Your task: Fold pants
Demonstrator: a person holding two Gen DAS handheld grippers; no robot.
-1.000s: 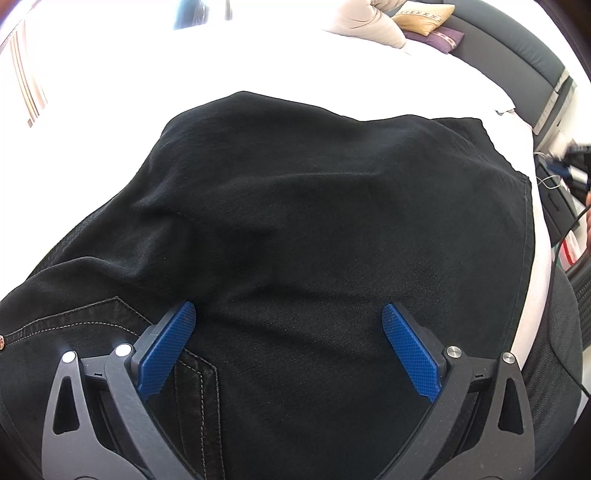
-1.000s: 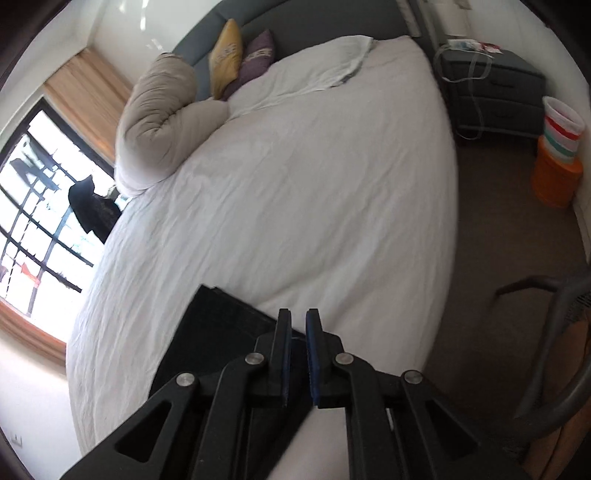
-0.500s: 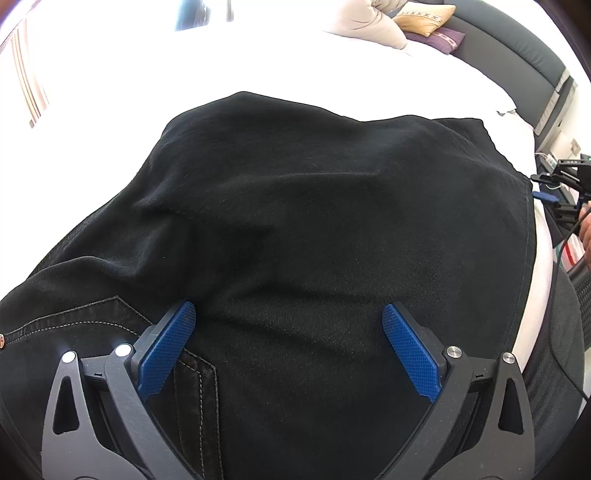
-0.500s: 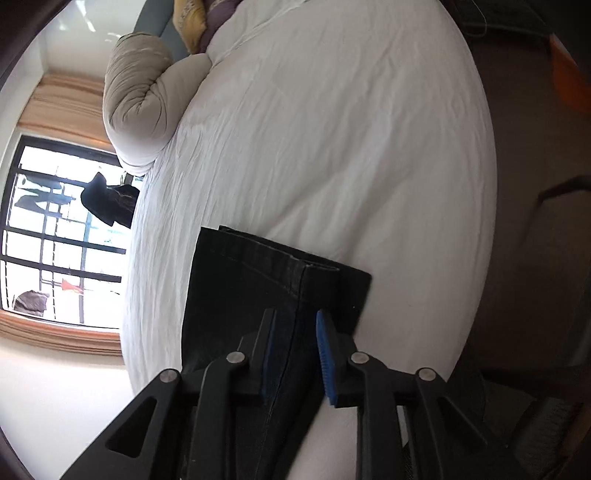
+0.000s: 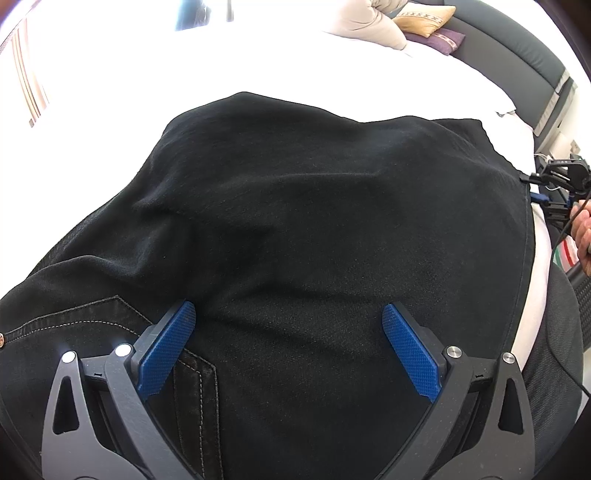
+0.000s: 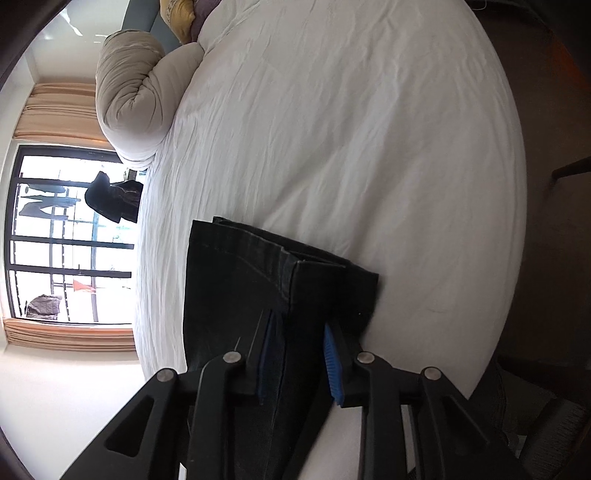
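Note:
Black pants [image 5: 295, 221] lie spread on the white bed [image 5: 258, 55], a stitched back pocket [image 5: 92, 325] at lower left. My left gripper [image 5: 288, 347] hovers low over them, open wide, its blue pads apart with nothing pinched. In the right wrist view the stacked leg hems [image 6: 240, 288] lie near the bed's edge. My right gripper [image 6: 301, 354] is closing its jaws on the hem's side seam, and dark fabric fills the narrow gap between the pads. That gripper [image 5: 554, 184] and a hand [image 5: 581, 229] also show at the left view's right edge.
A rolled beige duvet [image 6: 129, 96] and cushions [image 5: 424, 22] lie at the head of the bed by a dark headboard [image 5: 517, 55]. A large window [image 6: 55, 236] is on the far side. Brown floor [image 6: 546, 258] borders the near bed edge.
My right gripper dropped and rolled down to the pant hems, opened slightly, then narrowed around the seam. The left gripper has stayed still.

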